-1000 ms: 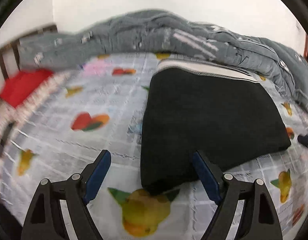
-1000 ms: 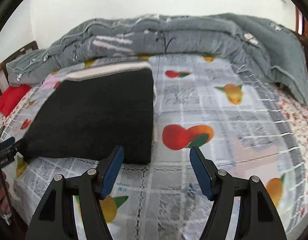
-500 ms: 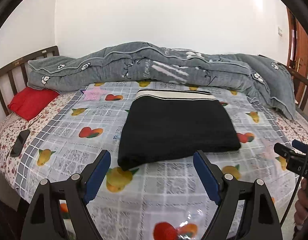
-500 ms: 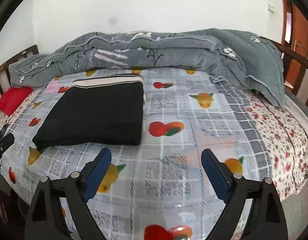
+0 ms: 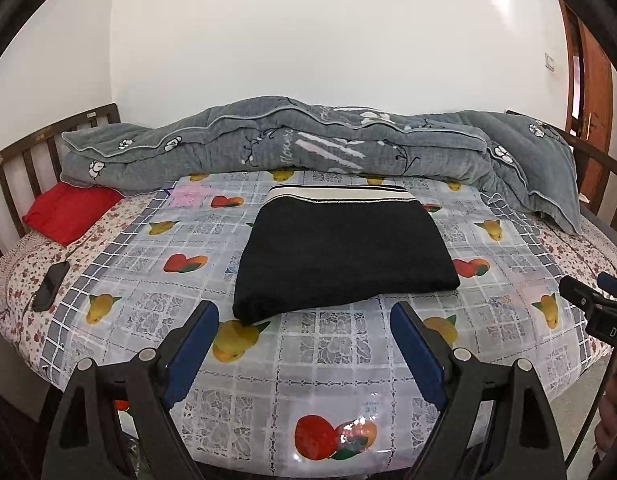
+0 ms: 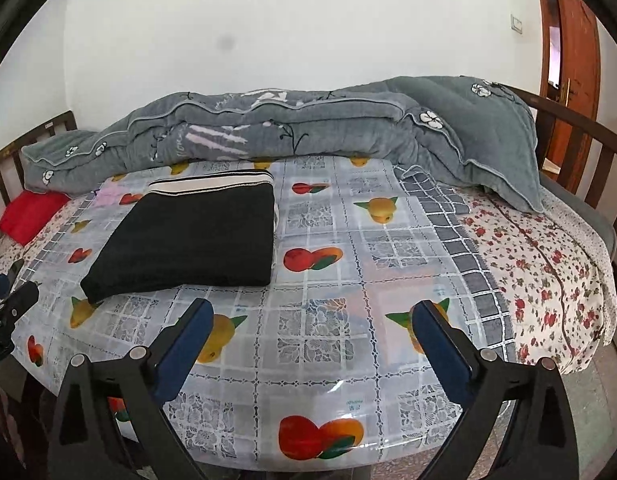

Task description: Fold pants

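Observation:
The black pants point(image 5: 340, 256) lie folded into a neat rectangle on the bed, their white striped waistband at the far end; the right wrist view has the pants point(image 6: 188, 240) at left of centre. My left gripper point(image 5: 304, 320) hangs above the bed's near edge, short of the pants, its jaws opening with nothing between them. My right gripper point(image 6: 308, 316) is over the fruit-print sheet to the right of the pants, its jaws opening wide and empty. Each gripper shows at the edge of the other's view.
A rolled grey quilt point(image 5: 308, 148) lies along the far side of the bed. A red cushion point(image 5: 68, 212) and a dark phone point(image 5: 50, 286) rest at the left. A wooden rail point(image 6: 580, 136) bounds the right side, a door point(image 6: 568, 40) behind it.
Both grippers have pulled back and up from the pants toward the bed's near edge. The right jaws have spread wider. The pants stay folded in place.

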